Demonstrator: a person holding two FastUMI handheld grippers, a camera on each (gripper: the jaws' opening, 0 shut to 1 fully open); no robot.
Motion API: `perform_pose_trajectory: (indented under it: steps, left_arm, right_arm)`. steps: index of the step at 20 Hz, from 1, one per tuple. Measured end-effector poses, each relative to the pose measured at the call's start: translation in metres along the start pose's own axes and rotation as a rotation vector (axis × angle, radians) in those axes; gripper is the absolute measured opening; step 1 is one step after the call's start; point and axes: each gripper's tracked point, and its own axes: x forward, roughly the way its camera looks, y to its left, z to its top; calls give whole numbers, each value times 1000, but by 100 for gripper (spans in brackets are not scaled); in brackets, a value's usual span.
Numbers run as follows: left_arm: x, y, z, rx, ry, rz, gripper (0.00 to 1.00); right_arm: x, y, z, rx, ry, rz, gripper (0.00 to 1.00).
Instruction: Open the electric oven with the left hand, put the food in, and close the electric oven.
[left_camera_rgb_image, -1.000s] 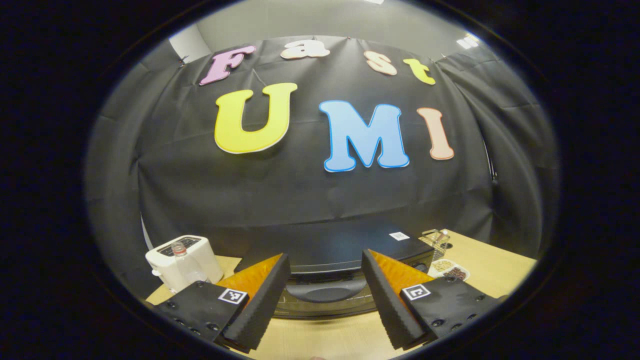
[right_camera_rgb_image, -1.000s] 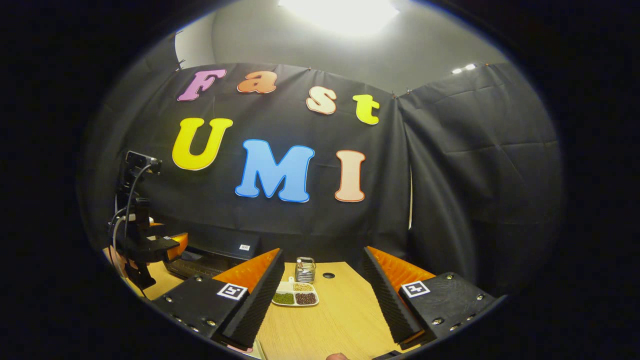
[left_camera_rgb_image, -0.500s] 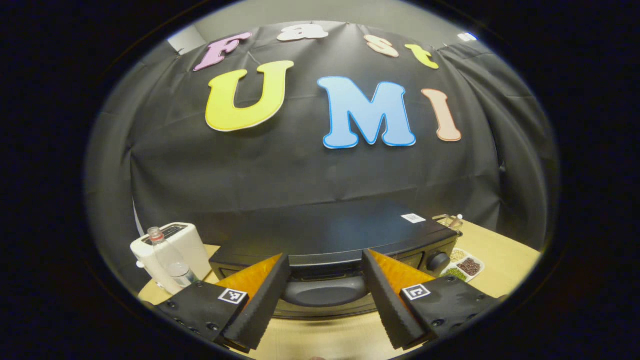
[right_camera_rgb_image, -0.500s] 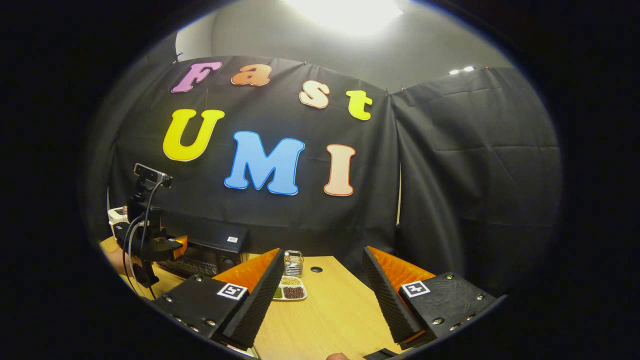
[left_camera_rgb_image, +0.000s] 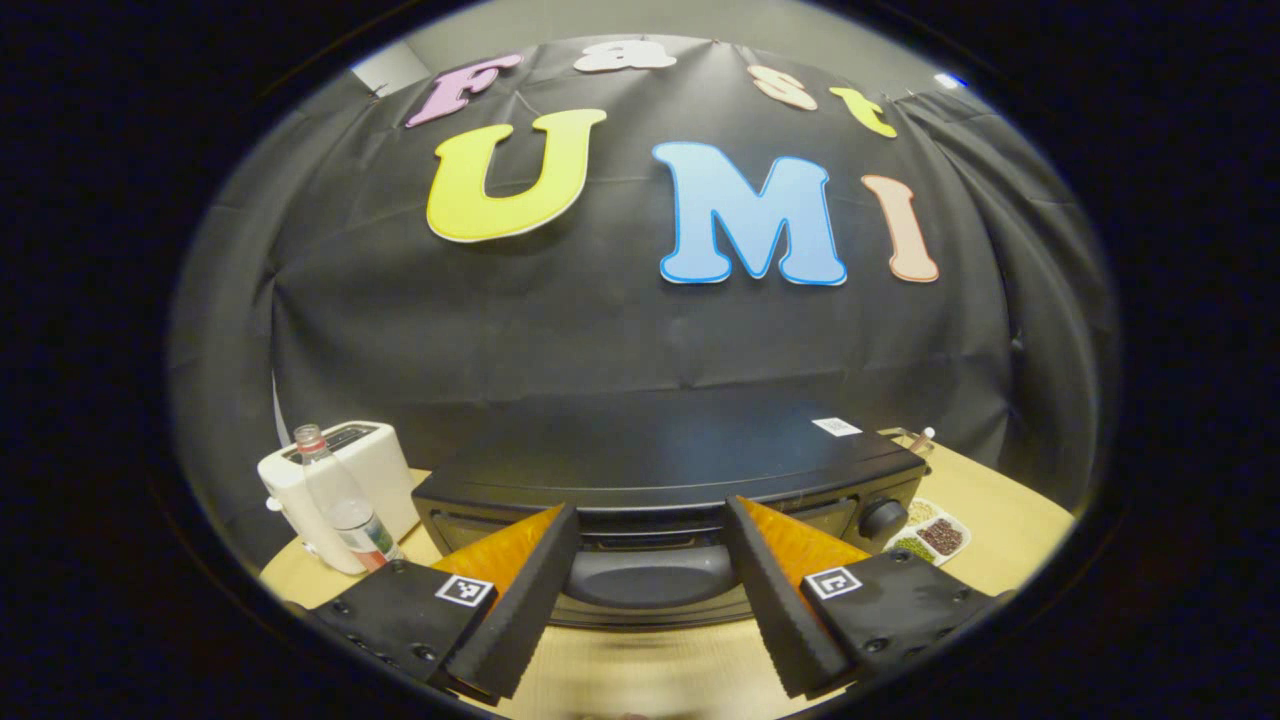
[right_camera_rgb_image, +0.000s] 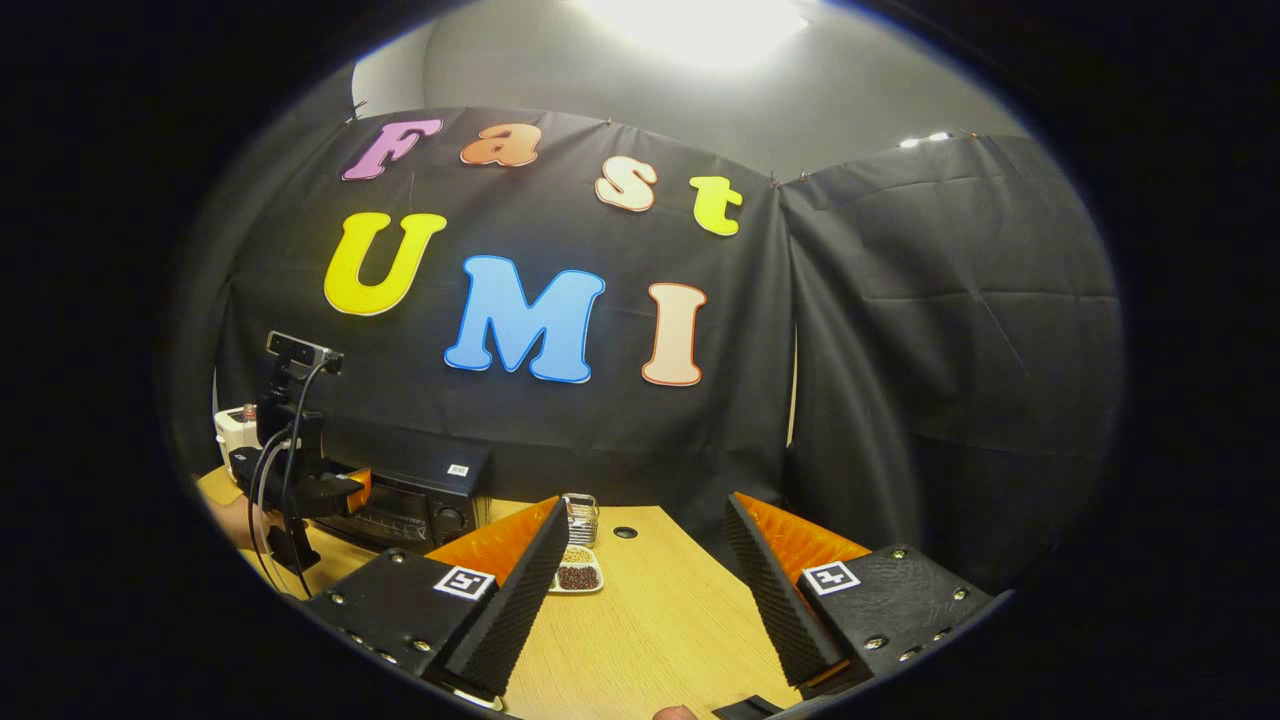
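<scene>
Right of oven — divided dish w/ beans, seeds.

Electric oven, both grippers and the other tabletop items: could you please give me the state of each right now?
Electric oven: door closed, handle ungripped.
Left gripper: open, fingers either side of the handle.
Right gripper: open, empty, above the table.
Water bottle: upright, capped.
Toaster: upright beside the oven.
Divided dish: holding beans.
</scene>
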Motion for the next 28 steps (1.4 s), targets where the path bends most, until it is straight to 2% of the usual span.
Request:
perform_pose_trajectory:
  steps: [3,4,5,7,8,11,13,20,24,27,28]
  left_arm:
    - [-17,-1,-7,5,7,5,97]
    - [-22,-2,-9,8,11,8,100]
    - [-27,-2,-11,15,14,10,92]
    - [-37,-4,-18,27,23,12,91]
    - [-42,-3,-21,26,30,14,91]
    - [-54,-6,-33,35,49,20,100]
    - [-62,-7,-39,42,60,26,91]
    - [-84,-10,-70,50,100,29,100]
    - [-95,-11,-88,49,133,33,98]
    - [-100,-13,-103,39,166,39,100]
    - [-102,-13,-110,33,175,42,97]
  right_arm:
    - [-1,-1,0,6,0,17,96]
    - [-2,0,0,7,-1,23,96]
    - [-3,-1,-1,7,-3,31,96]
    - [-5,-2,0,7,-6,45,96]
    - [-6,-2,1,5,-8,52,96]
    - [-11,-7,0,-1,-12,61,96]
    - [-13,-11,0,-3,-12,64,96]
    - [-24,-19,-3,3,-5,80,96]
    - [-30,-21,-3,4,-7,100,96]
    - [-32,-22,-6,12,4,108,96]
    - [-32,-22,-7,13,11,113,96]
